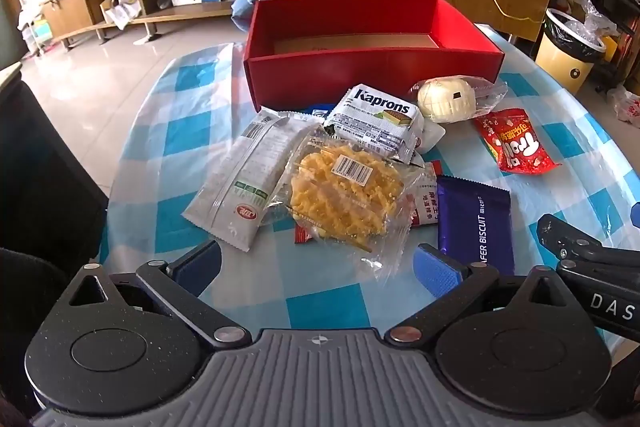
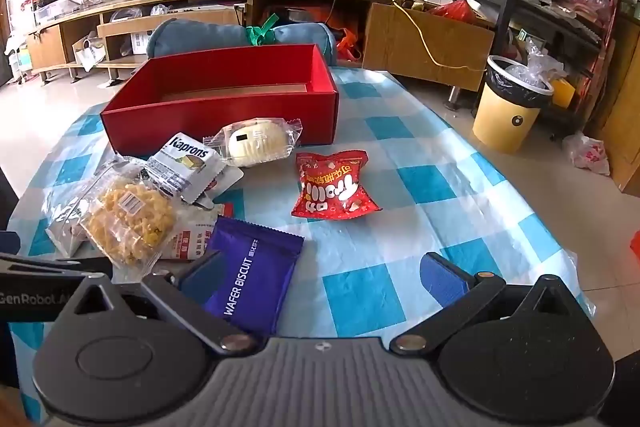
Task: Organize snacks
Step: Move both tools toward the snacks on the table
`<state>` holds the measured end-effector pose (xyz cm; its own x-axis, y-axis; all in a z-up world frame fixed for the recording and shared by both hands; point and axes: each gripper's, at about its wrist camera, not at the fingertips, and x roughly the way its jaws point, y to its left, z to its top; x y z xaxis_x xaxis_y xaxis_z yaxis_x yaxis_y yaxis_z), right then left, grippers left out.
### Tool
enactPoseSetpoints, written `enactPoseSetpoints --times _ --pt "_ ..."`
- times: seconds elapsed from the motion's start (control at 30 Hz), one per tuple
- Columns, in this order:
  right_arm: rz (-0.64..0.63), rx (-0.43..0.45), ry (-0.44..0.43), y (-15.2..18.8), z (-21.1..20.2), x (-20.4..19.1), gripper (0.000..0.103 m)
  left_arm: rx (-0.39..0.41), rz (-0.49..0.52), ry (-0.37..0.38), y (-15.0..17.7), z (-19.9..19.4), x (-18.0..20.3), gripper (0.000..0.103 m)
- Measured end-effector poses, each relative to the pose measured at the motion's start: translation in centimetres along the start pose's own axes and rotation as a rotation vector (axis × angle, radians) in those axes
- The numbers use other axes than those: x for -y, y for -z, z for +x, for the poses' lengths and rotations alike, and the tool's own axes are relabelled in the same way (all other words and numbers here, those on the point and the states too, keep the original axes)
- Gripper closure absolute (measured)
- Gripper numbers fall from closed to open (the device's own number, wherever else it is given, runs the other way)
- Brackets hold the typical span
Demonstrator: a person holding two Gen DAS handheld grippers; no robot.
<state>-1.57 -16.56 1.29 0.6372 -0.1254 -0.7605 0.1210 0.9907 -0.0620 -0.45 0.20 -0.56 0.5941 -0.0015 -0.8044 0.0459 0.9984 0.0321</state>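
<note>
Checked worktop [image 2: 360, 291] in cluttered living room; snacks [image 1: 344, 195] before red box [image 1: 360, 67]; both hand-held grippers [image 1: 320, 267] [image 2: 320, 279] spread, empty, nearer than box.

right gripper [image 2: 320, 277] gapes over purple wafer packet [image 2: 250, 273]; red box [image 2: 224, 119] beyond

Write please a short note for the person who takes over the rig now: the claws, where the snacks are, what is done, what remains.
Left claw: open, holding nothing, above the pile.
Right claw: open, holding nothing, over the purple foil wafer biscuit packet.
Red rectangular cardboard box: no snacks visible inside.
All snacks lie on the blue checked tablecloth, among them the red foil candy bag and the clear-wrapped yellow noodle cake.
Done: nothing. Left: every snack.
</note>
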Motion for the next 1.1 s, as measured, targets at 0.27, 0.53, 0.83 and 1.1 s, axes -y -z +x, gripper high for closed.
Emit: enactPoseSetpoints --times 0.27,0.53,0.83,1.1 --pt "-0.007 -0.013 -0.005 0.16 0.11 -0.10 0.003 -0.011 0.004 -0.003 0.17 0.10 -0.01 0.000" --pt "-0.009 -0.021 -0.010 0.22 0.18 -0.18 0.003 -0.014 0.003 -0.003 0.30 0.15 -0.05 0.001" --pt "-0.011 -0.025 -0.013 0.26 0.18 -0.20 0.003 -0.014 0.003 -0.003 0.51 0.15 -0.13 0.002" --pt "-0.011 -0.031 -0.020 0.32 0.22 -0.29 0.003 -0.015 0.004 -0.004 0.41 0.15 -0.07 0.002"
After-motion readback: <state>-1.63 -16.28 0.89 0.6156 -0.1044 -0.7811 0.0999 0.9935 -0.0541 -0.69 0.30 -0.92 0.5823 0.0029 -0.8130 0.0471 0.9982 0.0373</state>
